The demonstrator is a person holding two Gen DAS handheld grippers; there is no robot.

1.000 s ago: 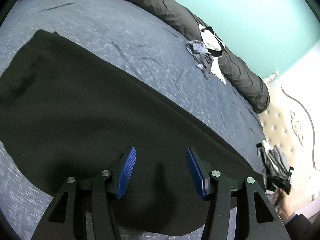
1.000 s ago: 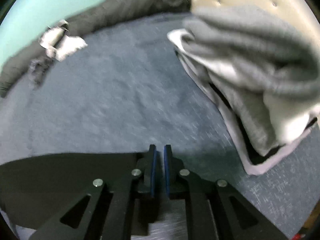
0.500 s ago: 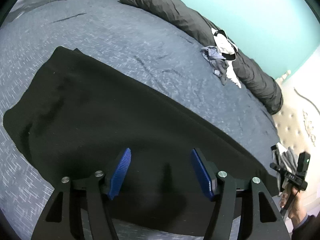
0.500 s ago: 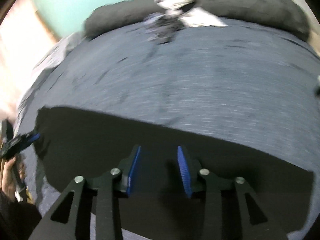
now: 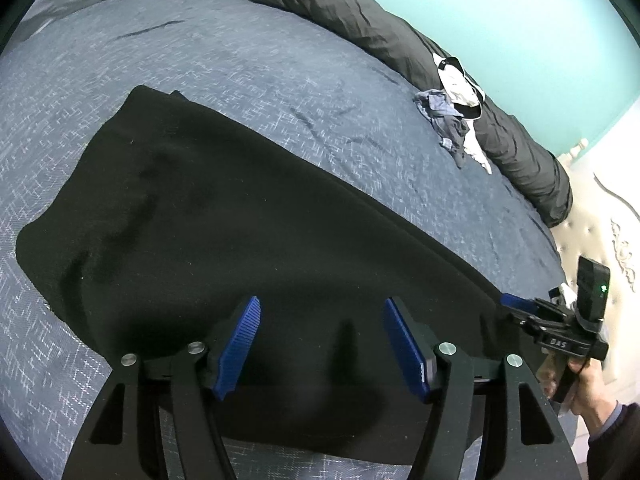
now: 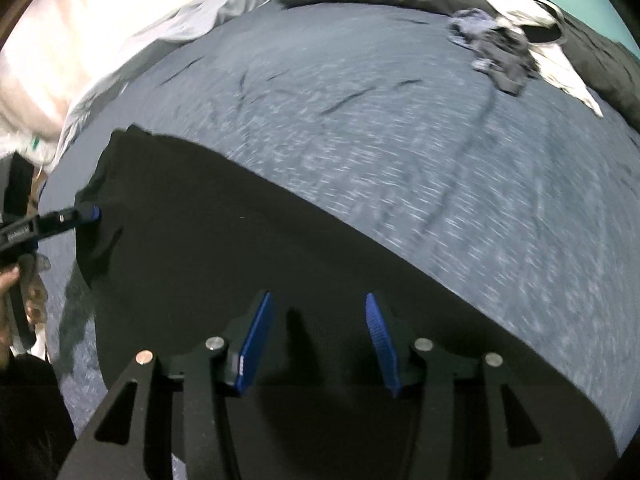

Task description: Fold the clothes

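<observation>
- Across the bed (image 5: 280, 64), spread flat: black cloth (image 5: 248, 240), long axis running from far-left corner to near-right end in the left wrist view.
- Lies directly below and ahead of both tongs; far long edge straight, near edge passing under the fingers.
- Left end rounded and a little rumpled, with soft creases; rest smooth, one dark sheet, no seams or sleeves to tell apart.
- Left gripper (image 5: 320, 344) over the middle-left part of the near edge, jaws apart, nothing between the pads.
- Right gripper (image 6: 316, 340) over the middle-right part, jaws just widened, standing apart, also empty; seen beside the right end of the cloth (image 5: 516, 304) from the other camera.
- Neither clearly nearer: each close to its own end, so probably a two-handed pinch on the near edge next.
- Small pile of other clothes (image 5: 456, 120) far off by the bolster (image 5: 360, 28), well apart.
</observation>
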